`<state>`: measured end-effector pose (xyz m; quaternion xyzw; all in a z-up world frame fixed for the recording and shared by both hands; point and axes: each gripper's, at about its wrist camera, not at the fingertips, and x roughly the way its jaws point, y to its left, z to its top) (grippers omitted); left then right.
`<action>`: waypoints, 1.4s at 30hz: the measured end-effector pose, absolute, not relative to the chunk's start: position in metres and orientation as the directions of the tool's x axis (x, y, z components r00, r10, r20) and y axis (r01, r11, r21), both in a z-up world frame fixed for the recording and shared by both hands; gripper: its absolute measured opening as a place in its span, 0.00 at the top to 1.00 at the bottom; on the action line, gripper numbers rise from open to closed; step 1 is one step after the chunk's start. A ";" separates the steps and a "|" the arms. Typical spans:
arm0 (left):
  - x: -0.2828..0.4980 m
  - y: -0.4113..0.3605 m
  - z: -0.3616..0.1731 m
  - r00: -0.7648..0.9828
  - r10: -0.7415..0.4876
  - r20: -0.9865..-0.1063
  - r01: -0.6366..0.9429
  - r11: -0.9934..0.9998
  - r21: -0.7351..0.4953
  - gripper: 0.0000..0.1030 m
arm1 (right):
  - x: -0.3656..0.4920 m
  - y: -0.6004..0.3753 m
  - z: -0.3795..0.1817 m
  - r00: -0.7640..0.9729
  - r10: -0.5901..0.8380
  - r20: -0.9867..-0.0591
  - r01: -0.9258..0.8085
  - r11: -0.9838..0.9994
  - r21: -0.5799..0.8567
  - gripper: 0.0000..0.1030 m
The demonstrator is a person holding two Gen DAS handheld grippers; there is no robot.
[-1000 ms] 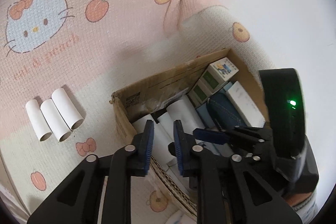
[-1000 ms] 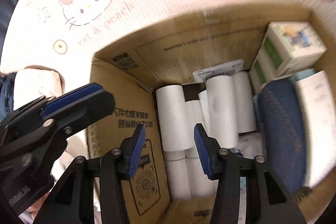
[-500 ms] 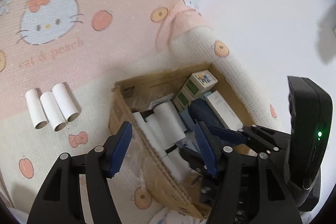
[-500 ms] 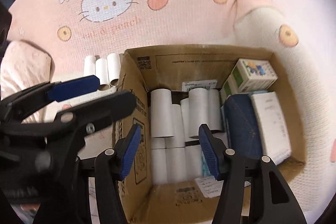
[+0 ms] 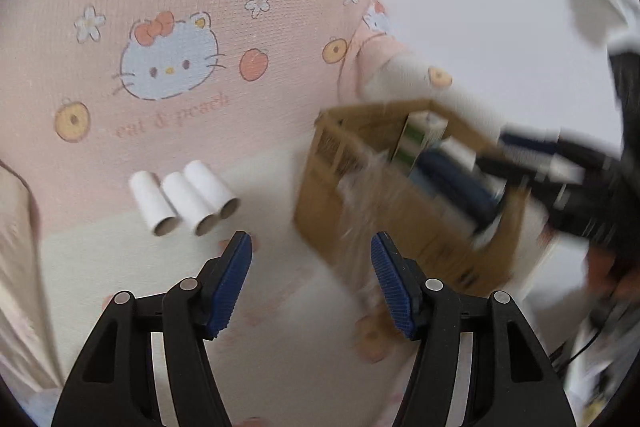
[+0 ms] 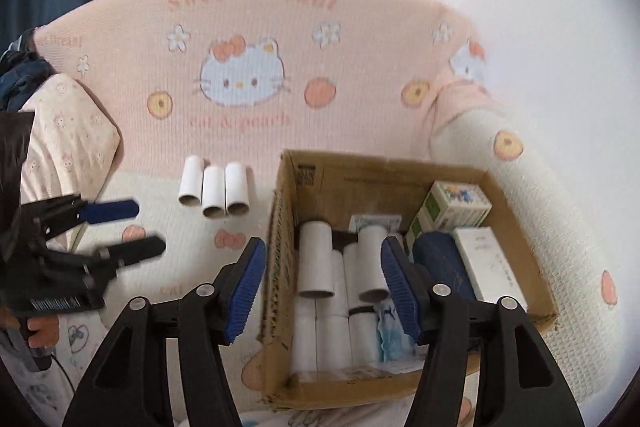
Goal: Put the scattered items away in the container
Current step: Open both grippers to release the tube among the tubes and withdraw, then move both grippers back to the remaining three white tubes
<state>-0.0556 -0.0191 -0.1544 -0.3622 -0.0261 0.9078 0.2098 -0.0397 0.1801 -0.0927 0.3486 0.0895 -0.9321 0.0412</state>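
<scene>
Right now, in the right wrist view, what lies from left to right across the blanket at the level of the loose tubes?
Left gripper → three white cardboard tubes side by side → cardboard box wall → white tubes inside the box → green-and-white cartons.

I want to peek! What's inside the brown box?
Inside the cardboard box lie white tubes, a dark blue pouch, a long white box and a green-and-white carton. Whatever lies under them is hidden.
</scene>
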 end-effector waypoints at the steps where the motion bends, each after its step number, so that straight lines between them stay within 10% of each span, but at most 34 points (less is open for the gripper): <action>1: -0.052 -0.022 -0.163 -0.650 0.389 -0.653 -0.365 -0.913 -0.181 0.36 | -0.036 0.173 -0.091 -0.768 -0.015 -0.641 0.149 -0.976 -0.156 0.41; 11: -0.076 -0.094 -0.245 -0.575 0.298 -0.762 -0.118 -0.952 -0.284 0.36 | -0.017 0.107 -0.113 -0.801 -0.070 -0.594 0.261 -0.934 -0.242 0.36; 23: -0.128 -0.173 -0.275 -0.587 0.413 -0.696 0.140 -0.795 -0.590 0.36 | -0.044 0.020 -0.205 -0.802 -0.027 -0.597 0.349 -0.832 -0.430 0.36; 42: -0.205 -0.218 -0.307 -0.591 0.517 -0.619 0.222 -0.634 -0.741 0.36 | -0.174 -0.006 -0.257 -0.699 -0.206 -0.685 0.339 -0.939 -0.063 0.36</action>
